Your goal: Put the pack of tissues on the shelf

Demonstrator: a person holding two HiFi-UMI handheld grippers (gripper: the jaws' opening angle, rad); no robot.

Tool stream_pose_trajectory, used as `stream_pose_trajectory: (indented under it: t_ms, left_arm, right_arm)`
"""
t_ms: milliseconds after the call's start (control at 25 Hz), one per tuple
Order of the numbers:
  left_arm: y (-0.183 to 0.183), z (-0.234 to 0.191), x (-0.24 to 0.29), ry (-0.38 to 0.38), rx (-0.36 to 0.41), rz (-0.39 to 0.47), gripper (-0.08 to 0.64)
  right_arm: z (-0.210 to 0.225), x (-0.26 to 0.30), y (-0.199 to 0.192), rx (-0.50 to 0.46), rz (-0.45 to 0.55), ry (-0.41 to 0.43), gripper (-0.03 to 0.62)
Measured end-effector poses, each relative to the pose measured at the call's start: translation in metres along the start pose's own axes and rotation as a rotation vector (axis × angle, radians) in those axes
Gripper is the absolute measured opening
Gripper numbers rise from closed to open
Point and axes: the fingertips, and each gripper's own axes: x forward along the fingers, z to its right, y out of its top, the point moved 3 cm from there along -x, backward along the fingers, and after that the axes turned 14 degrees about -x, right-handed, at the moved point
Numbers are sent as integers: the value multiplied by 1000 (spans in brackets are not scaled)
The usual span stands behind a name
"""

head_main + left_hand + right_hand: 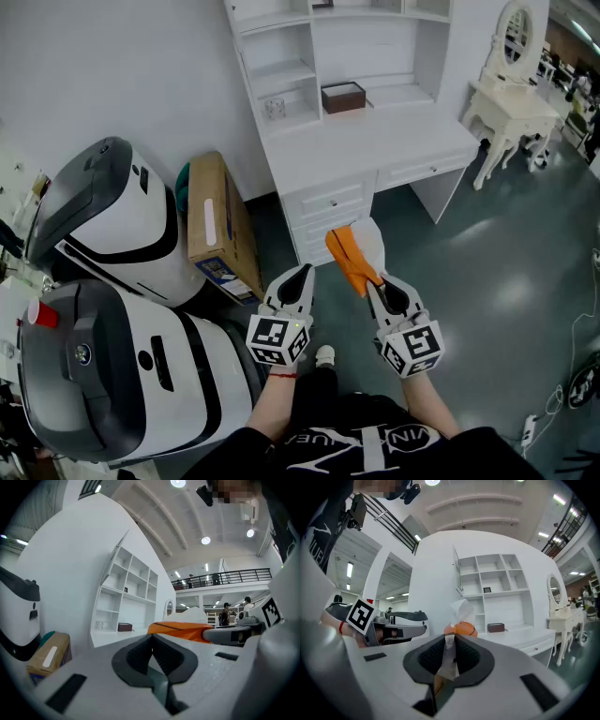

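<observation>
Your right tongs (372, 281) pinch the pack of tissues (348, 257) by its thin wrapper edge, aloft, short of the shelf (281, 80); left tongs (304, 274) pressed together, empty. Judged light, soft, slippery: grip deeper

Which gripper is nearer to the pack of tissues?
Right. The right gripper is shut on the pack of tissues; the left gripper is beside it, to its left, not touching.
</observation>
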Motion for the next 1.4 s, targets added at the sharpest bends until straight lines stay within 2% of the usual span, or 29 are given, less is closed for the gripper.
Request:
stream_pose_trajectory:
  t_ms: [400,680,840,1400]
  left_arm:
    - [28,-55,72,-18,-6,-3,6]
    - [38,-90,118,-54,-30,-14,6]
    - [38,-104,130,-75,-38,-28,6]
    - [42,-134,153,-66,-62,-22,6]
  right_arm:
    - [35,85,-3,0,-21,-2,37]
    - [57,134,-9,0,-52,-39,37]
    - [61,151,-12,19,-61,-61,37]
    - [73,188,-17,42,-64,-60,37]
